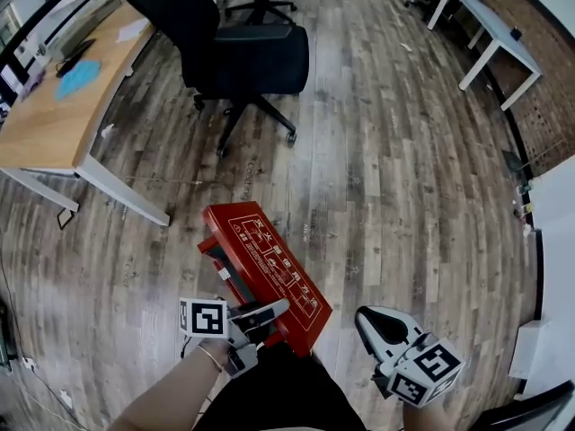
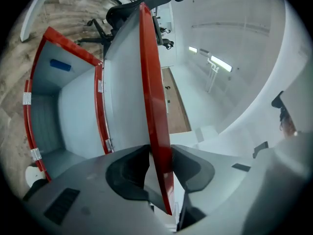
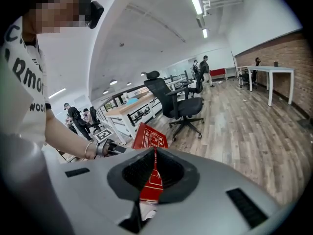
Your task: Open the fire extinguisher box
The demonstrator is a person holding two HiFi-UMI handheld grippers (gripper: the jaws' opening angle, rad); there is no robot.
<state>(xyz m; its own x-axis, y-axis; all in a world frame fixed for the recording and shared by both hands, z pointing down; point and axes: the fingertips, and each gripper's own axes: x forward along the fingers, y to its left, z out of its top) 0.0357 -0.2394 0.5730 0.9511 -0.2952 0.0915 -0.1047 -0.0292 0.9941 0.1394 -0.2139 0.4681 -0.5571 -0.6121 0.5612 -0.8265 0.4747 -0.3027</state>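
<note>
With left gripper (image 2: 159, 173) fingers (image 2: 124, 173) clamped on its near end, holds the lid (image 1: 269, 263) of the red sheet-metal fire extinguisher box (image 1: 214, 251) half-open on the wooden floor (image 1: 404, 151), long axis straight ahead; right gripper (image 3: 155, 175) fingers nearly together, empty.

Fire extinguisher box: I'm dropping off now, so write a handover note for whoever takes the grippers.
Left gripper: jaws clamped on the free edge of the red lid.
Right gripper: jaws together, empty, off to the lid's right.
The box sits on the wood floor with its lid tilted partway up.
Done: lid gripped and partly raised.
Left to do: swing it fully open.
</note>
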